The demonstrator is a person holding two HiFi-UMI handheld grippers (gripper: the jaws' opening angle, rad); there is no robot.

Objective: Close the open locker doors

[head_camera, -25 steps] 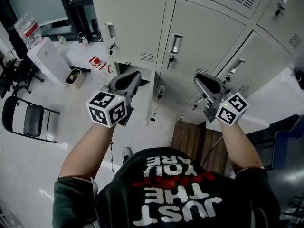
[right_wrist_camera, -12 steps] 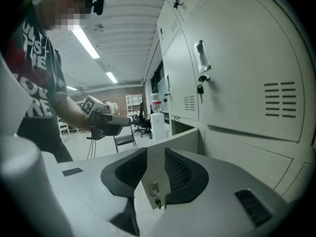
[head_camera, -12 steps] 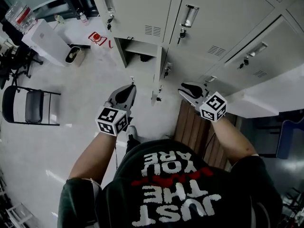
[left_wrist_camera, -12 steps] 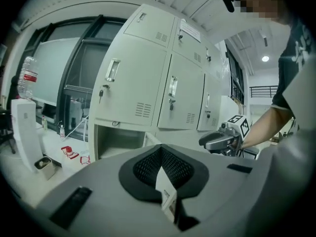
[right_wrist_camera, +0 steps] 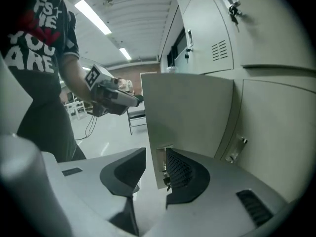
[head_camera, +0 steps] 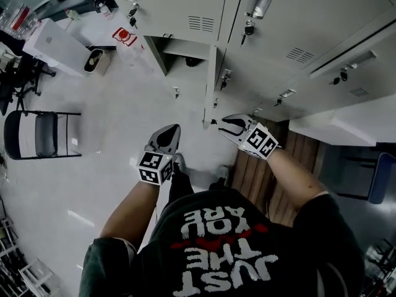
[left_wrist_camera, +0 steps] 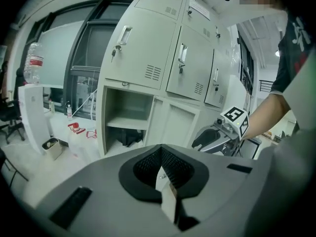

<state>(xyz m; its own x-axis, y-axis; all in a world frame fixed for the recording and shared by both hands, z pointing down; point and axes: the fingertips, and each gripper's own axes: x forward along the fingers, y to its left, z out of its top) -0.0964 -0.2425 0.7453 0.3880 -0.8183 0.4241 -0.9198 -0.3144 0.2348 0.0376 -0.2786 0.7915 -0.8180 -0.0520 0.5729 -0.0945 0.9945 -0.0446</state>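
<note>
An open bottom locker door (head_camera: pixel 210 85) sticks out from the grey lockers (head_camera: pixel 185 5), seen edge-on in the head view. My right gripper (head_camera: pixel 218 123) is at the door's free lower edge. In the right gripper view the door (right_wrist_camera: pixel 187 112) has its edge and latch between the jaws (right_wrist_camera: pixel 155 167), which are opening. The left pad stands clear of the door. My left gripper (head_camera: pixel 171 129) hangs over the floor left of the door, shut with nothing in it (left_wrist_camera: pixel 163 157). From there I see the door's inner face (left_wrist_camera: pixel 175 125) and the right gripper (left_wrist_camera: pixel 215 138).
A dark thing (head_camera: pixel 193 62) lies in the open compartment. A folding chair (head_camera: pixel 40 135), a white box (head_camera: pixel 52 42) and a small bin (head_camera: pixel 94 59) stand to the left. Wooden slats (head_camera: pixel 260 172) lie on the floor at the right, under a white counter (head_camera: pixel 340 125).
The head view has tipped down the lockers. Both grippers have dropped lower. The right gripper has come to the open door's edge and its jaws have spread.
</note>
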